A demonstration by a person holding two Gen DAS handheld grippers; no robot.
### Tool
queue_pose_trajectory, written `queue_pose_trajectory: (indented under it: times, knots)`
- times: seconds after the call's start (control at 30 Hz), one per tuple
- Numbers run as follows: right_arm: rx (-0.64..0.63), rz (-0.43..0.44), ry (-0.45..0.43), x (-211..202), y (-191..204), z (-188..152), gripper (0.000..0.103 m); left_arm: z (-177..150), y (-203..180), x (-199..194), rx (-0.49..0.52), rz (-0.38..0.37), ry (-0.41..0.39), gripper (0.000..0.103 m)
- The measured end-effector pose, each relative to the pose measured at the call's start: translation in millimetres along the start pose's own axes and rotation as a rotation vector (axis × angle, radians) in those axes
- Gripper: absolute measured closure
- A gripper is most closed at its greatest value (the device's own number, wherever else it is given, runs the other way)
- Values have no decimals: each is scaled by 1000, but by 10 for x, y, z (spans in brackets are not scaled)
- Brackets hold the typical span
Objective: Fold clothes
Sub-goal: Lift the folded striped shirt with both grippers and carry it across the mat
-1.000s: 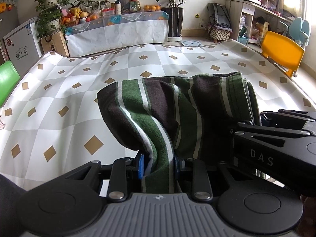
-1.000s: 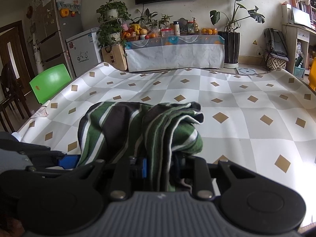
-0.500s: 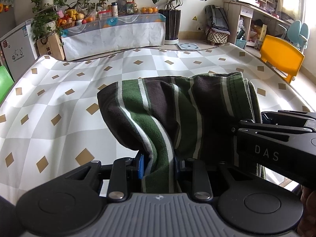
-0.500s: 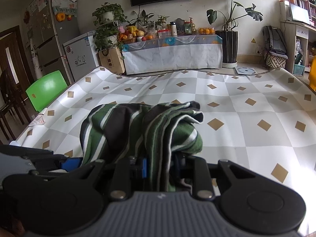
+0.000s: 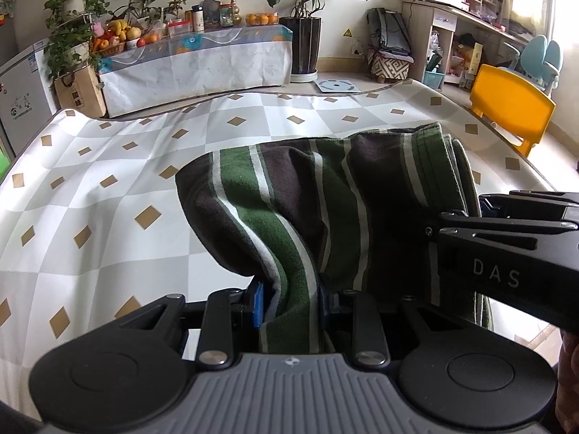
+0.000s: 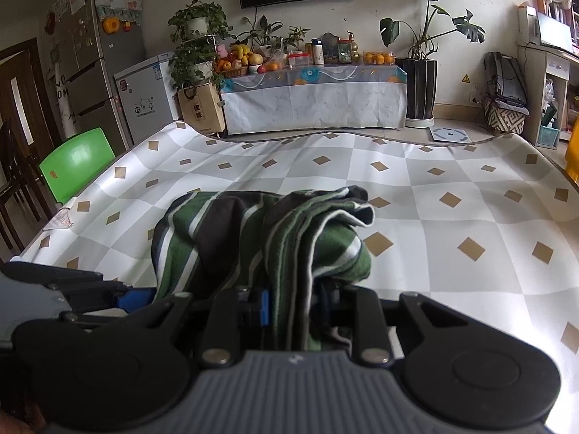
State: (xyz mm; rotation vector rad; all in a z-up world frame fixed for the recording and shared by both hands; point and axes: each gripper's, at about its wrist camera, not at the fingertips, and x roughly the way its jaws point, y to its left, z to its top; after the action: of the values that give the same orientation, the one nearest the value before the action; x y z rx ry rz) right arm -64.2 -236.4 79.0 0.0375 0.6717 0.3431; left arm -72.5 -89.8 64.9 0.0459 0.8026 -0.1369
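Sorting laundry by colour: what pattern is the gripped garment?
Green, dark brown and white stripes on the garment, clearest in the left wrist view.

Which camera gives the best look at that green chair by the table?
The right wrist view. There the green chair shows its whole backrest, standing at the left edge of the checked table cover, in front of the fridge. The left wrist view catches only a thin green sliver of it at its far left border.
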Motion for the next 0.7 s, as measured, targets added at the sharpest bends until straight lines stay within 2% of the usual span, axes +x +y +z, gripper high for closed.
queue_pose_trajectory:
  times: [0.7]
  knots:
    - [107, -81, 14, 29, -960, 220, 80, 484, -746, 504, 85, -68, 20, 77]
